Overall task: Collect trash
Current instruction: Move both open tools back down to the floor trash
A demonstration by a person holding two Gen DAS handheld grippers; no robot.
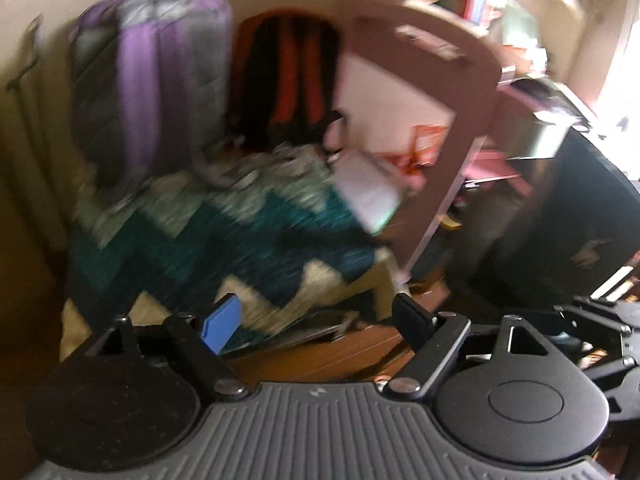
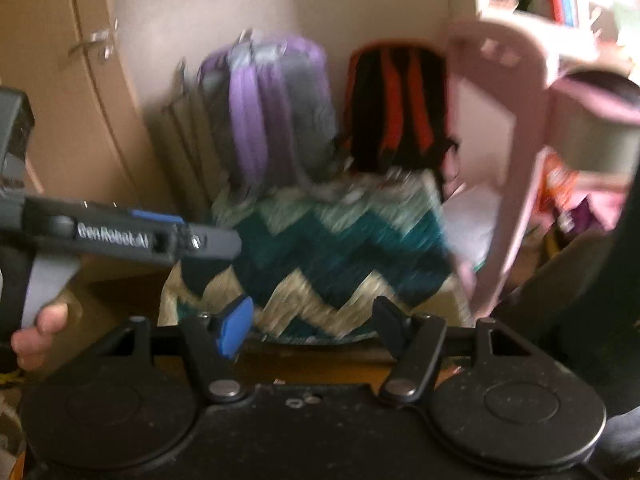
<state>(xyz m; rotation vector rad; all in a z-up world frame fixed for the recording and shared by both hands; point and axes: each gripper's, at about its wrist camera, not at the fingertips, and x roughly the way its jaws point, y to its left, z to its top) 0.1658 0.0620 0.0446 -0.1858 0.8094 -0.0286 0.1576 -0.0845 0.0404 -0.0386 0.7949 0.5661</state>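
At 12 o'clock beyond both empty, spread-jawed grippers, left gripper point(image 1: 316, 320) and right gripper point(image 2: 314, 324), lies a blurred teal-and-cream zigzag woven rug point(image 2: 320, 264); purple-grey backpack point(image 1: 152, 92) behind.

White sheet of paper point(image 1: 366, 188), flat and tilted, blurred, lying at the far right edge of a teal-and-cream zigzag rug point(image 1: 256, 240); orange wrapper point(image 1: 426, 142) just behind it, beside a pink frame point(image 1: 472, 120).
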